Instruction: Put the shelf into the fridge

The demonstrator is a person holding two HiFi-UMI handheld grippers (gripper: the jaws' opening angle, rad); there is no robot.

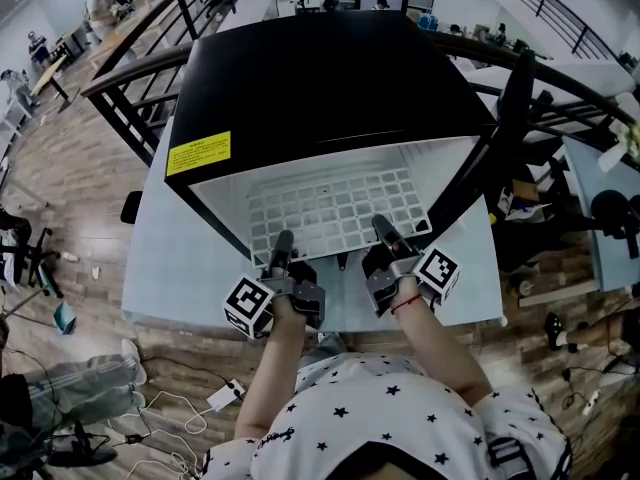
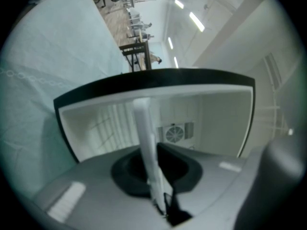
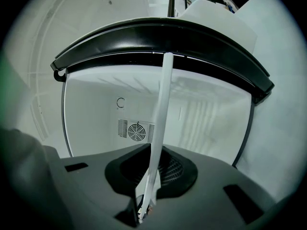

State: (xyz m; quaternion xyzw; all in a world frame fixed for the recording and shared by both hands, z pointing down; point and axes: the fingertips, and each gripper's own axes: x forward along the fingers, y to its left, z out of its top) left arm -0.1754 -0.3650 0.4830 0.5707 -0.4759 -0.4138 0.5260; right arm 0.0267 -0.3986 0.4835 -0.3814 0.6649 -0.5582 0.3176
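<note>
Left gripper [image 1: 283,244]: jaws drawn narrow and pinched on the near edge of the shelf [image 1: 335,208]; in the left gripper view the white edge runs straight out from between them. Right gripper [image 1: 386,230]: the same, jaws nearly together and clamped on that near edge, well apart from the left one; both point level toward the opening.

Shelf: white open grid, thin, lying flat; its far part is inside the fridge [image 1: 300,78] and its near edge is at the mouth of the cavity, in the two grips. Fridge: black casing, white lining, open toward the person, standing on a pale table [image 1: 160,258]; fan grille [image 3: 135,131] on the back wall.

Handling, as a judgement: light and fairly stiff, but thin enough to twist if one hand runs ahead of the other; smooth surface, so a narrow pinch could slip under a hard push. The near edge, one grip toward each corner, looks the right hold; it keeps the plate level and steers both sides together. Whether the side edges already ride on wall ledges is probably not readable here; the lining is too washed out.
</note>
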